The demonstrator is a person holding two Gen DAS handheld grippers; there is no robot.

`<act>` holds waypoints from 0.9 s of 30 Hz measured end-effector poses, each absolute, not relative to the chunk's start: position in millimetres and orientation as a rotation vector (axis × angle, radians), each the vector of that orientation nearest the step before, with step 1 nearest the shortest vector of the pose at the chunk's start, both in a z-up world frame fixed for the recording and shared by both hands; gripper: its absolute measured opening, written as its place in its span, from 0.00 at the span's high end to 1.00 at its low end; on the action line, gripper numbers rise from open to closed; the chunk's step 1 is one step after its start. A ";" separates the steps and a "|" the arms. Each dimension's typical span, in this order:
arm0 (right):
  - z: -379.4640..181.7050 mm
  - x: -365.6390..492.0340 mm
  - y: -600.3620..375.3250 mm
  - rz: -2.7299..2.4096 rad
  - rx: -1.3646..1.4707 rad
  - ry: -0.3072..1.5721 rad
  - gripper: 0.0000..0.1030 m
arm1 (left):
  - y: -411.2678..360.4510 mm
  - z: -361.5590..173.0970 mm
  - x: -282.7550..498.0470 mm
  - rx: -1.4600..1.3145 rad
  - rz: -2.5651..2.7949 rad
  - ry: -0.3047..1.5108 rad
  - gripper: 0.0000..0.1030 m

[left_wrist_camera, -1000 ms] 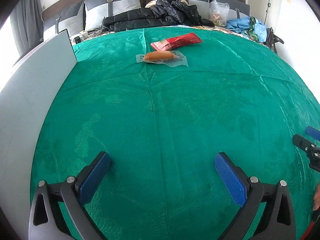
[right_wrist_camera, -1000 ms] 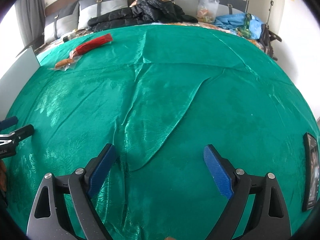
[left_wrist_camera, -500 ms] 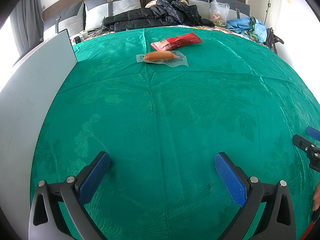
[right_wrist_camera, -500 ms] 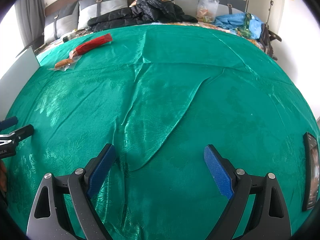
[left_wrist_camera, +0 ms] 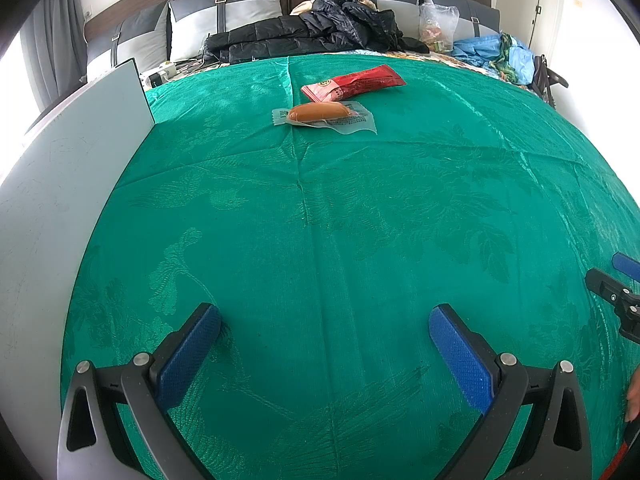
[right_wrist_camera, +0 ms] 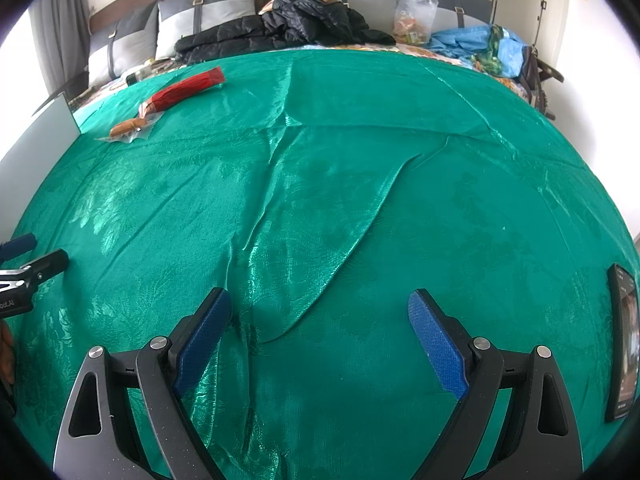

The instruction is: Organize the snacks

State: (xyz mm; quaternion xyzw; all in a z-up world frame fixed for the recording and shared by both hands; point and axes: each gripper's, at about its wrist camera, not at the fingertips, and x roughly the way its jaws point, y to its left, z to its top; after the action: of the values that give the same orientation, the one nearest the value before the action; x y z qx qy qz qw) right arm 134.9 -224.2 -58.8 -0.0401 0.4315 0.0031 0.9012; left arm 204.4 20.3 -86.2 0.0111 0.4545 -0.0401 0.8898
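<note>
A red snack packet (left_wrist_camera: 352,82) lies far ahead on the green cloth (left_wrist_camera: 320,220). Just in front of it lies a sausage in a clear wrapper (left_wrist_camera: 320,113). Both also show at the far left in the right wrist view, the red packet (right_wrist_camera: 182,90) and the sausage (right_wrist_camera: 128,127). My left gripper (left_wrist_camera: 324,340) is open and empty, low over the cloth, far short of the snacks. My right gripper (right_wrist_camera: 320,328) is open and empty over a fold in the cloth. Each gripper shows at the edge of the other's view.
A grey-white board (left_wrist_camera: 60,200) stands along the left edge of the cloth. A phone (right_wrist_camera: 622,340) lies at the right edge. Behind the cloth are a black jacket (left_wrist_camera: 320,32), pillows, a clear bag (left_wrist_camera: 436,26) and blue fabric (left_wrist_camera: 496,54).
</note>
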 end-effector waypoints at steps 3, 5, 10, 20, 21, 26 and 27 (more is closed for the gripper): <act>-58.7 135.0 -224.0 0.007 -0.083 0.893 0.10 | 17.0 -83.6 219.3 0.086 -0.192 1.005 0.00; -58.7 135.0 -223.9 0.007 -0.083 0.893 0.10 | 15.3 -70.0 241.6 0.145 -0.264 1.025 0.00; -58.7 135.1 -223.6 0.007 -0.083 0.894 0.10 | 9.7 -28.4 315.5 0.210 -0.387 0.999 0.00; -58.6 135.2 -223.0 0.008 -0.083 0.895 0.10 | 2.8 -65.7 418.2 0.186 -0.442 1.116 0.06; -58.6 135.2 -222.9 0.008 -0.083 0.895 0.10 | 3.5 -69.2 416.8 0.172 -0.475 1.142 0.08; -58.6 135.3 -222.6 0.008 -0.083 0.895 0.10 | -0.5 -57.4 382.4 0.200 -0.767 1.260 0.08; -58.5 135.3 -222.6 0.008 -0.083 0.895 0.10 | -1.3 -52.9 378.1 0.241 -0.755 1.237 0.08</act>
State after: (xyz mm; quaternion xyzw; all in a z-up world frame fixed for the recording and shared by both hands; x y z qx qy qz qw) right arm 135.3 -222.6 -58.5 -0.0403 0.4327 0.0040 0.9006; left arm 378.1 -1.3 -52.9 0.1100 0.5642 -0.3444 0.7423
